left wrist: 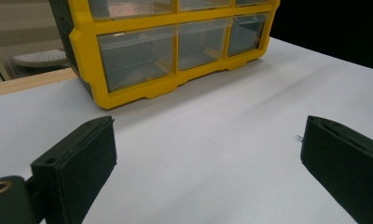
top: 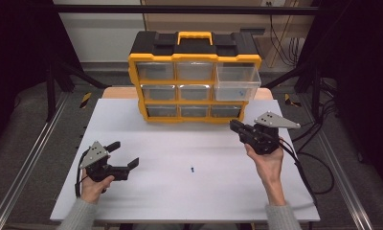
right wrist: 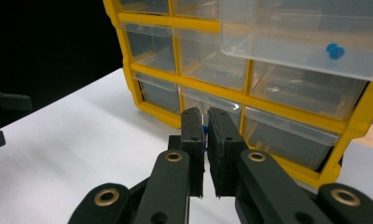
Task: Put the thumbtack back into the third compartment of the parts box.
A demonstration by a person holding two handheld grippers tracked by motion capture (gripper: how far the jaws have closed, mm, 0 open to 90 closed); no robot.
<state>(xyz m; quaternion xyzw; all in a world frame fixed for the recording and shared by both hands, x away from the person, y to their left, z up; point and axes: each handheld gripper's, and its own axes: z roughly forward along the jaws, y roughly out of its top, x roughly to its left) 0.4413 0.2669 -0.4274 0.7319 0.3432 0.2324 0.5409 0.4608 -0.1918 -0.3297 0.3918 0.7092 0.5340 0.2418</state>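
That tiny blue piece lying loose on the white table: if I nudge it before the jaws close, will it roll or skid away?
The tiny blue piece looks very light, so a nudge would probably skid it across the smooth white table. Similar blue pieces in the open clear drawer look rounded, so rolling seems likely.

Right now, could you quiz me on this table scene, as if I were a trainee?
1. True or false: the fingers of the left gripper stand open.
2. Which drawer of the yellow organizer is pulled out? A top left, B top right, C bottom middle.
3. What colour is the tiny piece pinched between the fingers of the right gripper?
Key: 1 true; 2 B, the top right drawer; 3 blue.
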